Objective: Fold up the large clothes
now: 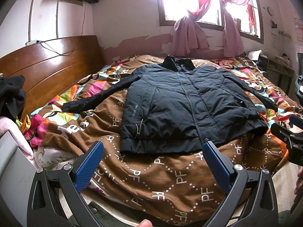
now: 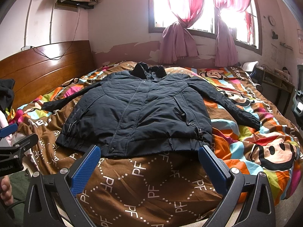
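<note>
A dark padded jacket (image 1: 187,102) is lying face up and spread flat in the middle of the bed, on top of a brown and brightly patterned quilt (image 1: 162,174). Its front is zipped closed, the collar is pointing toward the window (image 1: 206,1), and the hem is facing the near edge of the bed. Both sleeves are stretching outward: the left sleeve (image 1: 98,96) is running toward the wooden headboard (image 1: 49,66), and the right sleeve (image 2: 233,104) is angling down across the striped cartoon print.

The left gripper (image 1: 153,160) is hovering low over the quilt just short of the jacket's hem, with its blue fingers (image 1: 89,166) spread wide apart and nothing between them. The right gripper (image 2: 149,162) is hanging in much the same way near the hem, its jaws also gaping wide and holding nothing; its fingers (image 2: 85,170) are sitting apart from the cloth. In the left wrist view the right gripper is showing at the right edge, and in the right wrist view the left gripper is showing at the left edge, so the two are sitting side by side.

Pink curtains (image 2: 180,37) are hanging knotted at the window, and a heap of dark clothes (image 1: 11,94) is sitting beside the headboard
</note>
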A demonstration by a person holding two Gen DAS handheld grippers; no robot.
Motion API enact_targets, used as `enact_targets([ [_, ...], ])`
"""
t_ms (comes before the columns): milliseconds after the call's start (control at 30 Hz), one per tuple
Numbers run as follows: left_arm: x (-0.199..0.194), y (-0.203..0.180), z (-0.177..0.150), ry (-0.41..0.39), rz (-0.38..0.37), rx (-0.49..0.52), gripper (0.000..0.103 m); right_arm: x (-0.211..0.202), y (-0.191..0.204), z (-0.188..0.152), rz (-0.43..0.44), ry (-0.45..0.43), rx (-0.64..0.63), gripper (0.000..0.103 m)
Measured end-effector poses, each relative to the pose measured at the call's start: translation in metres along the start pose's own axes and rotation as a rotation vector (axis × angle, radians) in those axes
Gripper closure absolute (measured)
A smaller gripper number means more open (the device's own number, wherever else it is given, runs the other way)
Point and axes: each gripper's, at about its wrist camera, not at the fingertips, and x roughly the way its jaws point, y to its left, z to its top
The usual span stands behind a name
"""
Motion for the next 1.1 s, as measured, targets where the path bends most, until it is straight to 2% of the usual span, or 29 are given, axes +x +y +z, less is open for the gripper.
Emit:
enact_targets([
  [367,0.036,0.002,0.016,0.06,0.034,0.027,0.001,0.028,-0.034,0.011,0.001,-0.001,0.083,0.0],
  [600,0.103,-0.008,0.055,0.12,-0.01,0.024,0.001,0.074,-0.091,0.039,-0.066,0.032,0.205,0.0],
  [733,0.135,-0.015,0.08,0.101,-0.01,0.022,0.001,0.093,-0.108,0.062,-0.121,-0.001,0.163,0.0],
  [800,0.156,-0.019,0.095,0.106,-0.014,0.027,0.001,0.103,-0.118,0.072,-0.122,-0.016,0.163,0.0],
  [967,0.204,-0.029,0.126,0.103,-0.03,0.037,0.001,0.15,-0.166,0.098,-0.097,-0.007,0.266,0.0],
  [1100,0.253,-0.044,0.149,0.095,-0.038,0.093,0.001,0.195,-0.203,0.108,-0.147,0.023,0.343,0.0],
])
